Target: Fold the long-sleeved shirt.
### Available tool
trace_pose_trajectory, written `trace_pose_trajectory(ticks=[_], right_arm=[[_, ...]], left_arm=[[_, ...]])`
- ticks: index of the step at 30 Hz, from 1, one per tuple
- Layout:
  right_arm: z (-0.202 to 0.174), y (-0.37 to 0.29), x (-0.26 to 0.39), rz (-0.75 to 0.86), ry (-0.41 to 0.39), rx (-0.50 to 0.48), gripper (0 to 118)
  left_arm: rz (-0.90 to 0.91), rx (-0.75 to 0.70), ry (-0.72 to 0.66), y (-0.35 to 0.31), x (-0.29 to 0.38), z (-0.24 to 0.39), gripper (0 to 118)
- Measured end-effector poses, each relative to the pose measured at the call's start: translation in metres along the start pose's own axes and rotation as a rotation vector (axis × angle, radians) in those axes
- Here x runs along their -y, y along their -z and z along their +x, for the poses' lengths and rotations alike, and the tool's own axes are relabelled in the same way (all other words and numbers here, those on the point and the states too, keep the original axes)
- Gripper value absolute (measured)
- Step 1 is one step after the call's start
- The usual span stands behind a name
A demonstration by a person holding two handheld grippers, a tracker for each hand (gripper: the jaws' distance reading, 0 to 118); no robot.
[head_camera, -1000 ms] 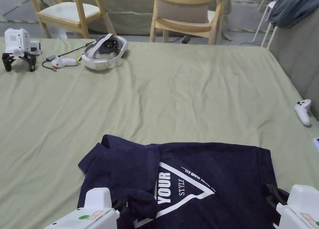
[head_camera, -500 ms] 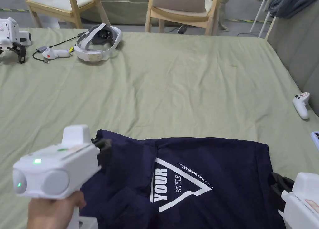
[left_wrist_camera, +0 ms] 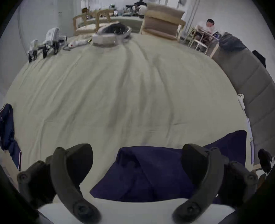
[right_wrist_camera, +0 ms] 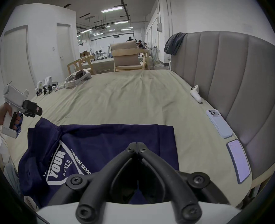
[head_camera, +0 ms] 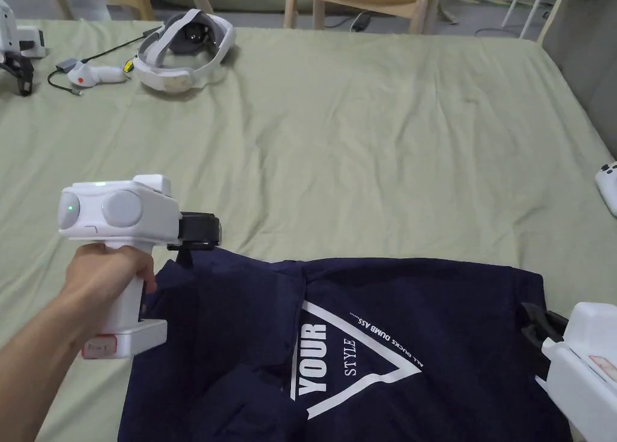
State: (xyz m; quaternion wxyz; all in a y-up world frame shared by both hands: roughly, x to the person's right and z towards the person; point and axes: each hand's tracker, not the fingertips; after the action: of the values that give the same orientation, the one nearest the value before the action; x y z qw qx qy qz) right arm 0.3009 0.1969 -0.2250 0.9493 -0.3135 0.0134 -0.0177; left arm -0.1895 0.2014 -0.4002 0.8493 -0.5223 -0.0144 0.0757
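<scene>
A navy long-sleeved shirt [head_camera: 422, 317] with a white triangle print lies partly folded on the green bedsheet [head_camera: 361, 160], its sleeve bunched at the near left. My left gripper [head_camera: 202, 229] hovers just over the shirt's far left corner. In the left gripper view its jaws stand wide apart [left_wrist_camera: 137, 153] with the shirt [left_wrist_camera: 149, 171] below and nothing between them. My right gripper [head_camera: 539, 326] sits at the shirt's right edge. In the right gripper view its tips [right_wrist_camera: 136, 144] meet over the shirt [right_wrist_camera: 109, 138], and no cloth shows between them.
A white headset [head_camera: 181, 52], a controller [head_camera: 96, 74] and a spare gripper [head_camera: 18, 46] lie at the far left. Another controller [head_camera: 607, 184] and two phones [right_wrist_camera: 219, 124] lie along the grey headboard [right_wrist_camera: 230, 82] at the right. Wooden chairs stand beyond the bed.
My left gripper has come up from the bunched sleeve at the near left and moved to the shirt's far left corner. The right gripper has stayed at the right edge. The head camera has tilted down.
</scene>
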Motion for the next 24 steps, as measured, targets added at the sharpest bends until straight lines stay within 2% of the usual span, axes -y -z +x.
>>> trace_pose_trajectory(ticks=[3,4,5,7,10,11,12,13,14,15,16,18,19,21,23,24], right_arm=[[0.003,0.011,0.001,-0.014,0.002,-0.004,0],[0.004,0.014,0.001,-0.018,0.005,-0.006,0],[0.006,0.016,0.000,-0.023,0.010,-0.009,0],[0.011,0.022,-0.002,-0.037,0.014,-0.006,0],[0.027,0.034,-0.010,-0.074,0.027,-0.020,0],[0.036,0.040,-0.015,-0.095,0.039,-0.028,8],[0.047,0.046,-0.022,-0.111,0.065,-0.029,30],[0.058,0.054,-0.030,-0.133,0.082,-0.013,80],[0.067,0.064,-0.036,-0.162,0.103,0.002,111],[0.078,0.074,-0.044,-0.179,0.103,0.034,118],[0.093,0.086,-0.049,-0.164,0.110,0.029,115],[0.113,0.112,-0.052,-0.235,0.127,0.033,115],[0.109,0.116,-0.055,-0.272,0.141,0.030,114],[0.115,0.139,-0.053,-0.317,0.163,-0.043,106],[0.113,0.156,-0.050,-0.365,0.176,-0.083,87],[0.110,0.163,-0.047,-0.385,0.171,-0.072,74]], left_arm=[[-0.081,-0.040,-0.027,0.015,0.001,0.000,95],[-0.085,-0.017,-0.024,0.023,0.008,-0.002,95],[-0.079,-0.005,-0.034,0.023,0.012,-0.002,74],[-0.054,0.031,-0.073,0.025,0.023,-0.002,5],[-0.044,0.005,-0.016,0.031,0.029,0.003,4],[-0.046,0.007,-0.027,0.031,0.029,0.002,4],[-0.041,0.008,-0.031,0.034,0.033,-0.001,4],[-0.036,0.007,-0.036,0.033,0.033,-0.001,4],[-0.038,0.008,-0.036,0.033,0.033,0.000,4],[-0.040,0.006,-0.029,0.036,0.034,-0.001,4],[-0.036,0.001,-0.025,0.039,0.034,-0.001,4],[-0.039,-0.006,-0.011,0.040,0.034,0.002,4],[-0.039,-0.010,-0.001,0.039,0.034,0.003,4],[-0.037,-0.013,-0.005,0.044,0.035,0.001,4],[-0.039,-0.012,-0.008,0.043,0.034,0.001,4],[-0.040,-0.010,-0.011,0.047,0.034,-0.001,4]])
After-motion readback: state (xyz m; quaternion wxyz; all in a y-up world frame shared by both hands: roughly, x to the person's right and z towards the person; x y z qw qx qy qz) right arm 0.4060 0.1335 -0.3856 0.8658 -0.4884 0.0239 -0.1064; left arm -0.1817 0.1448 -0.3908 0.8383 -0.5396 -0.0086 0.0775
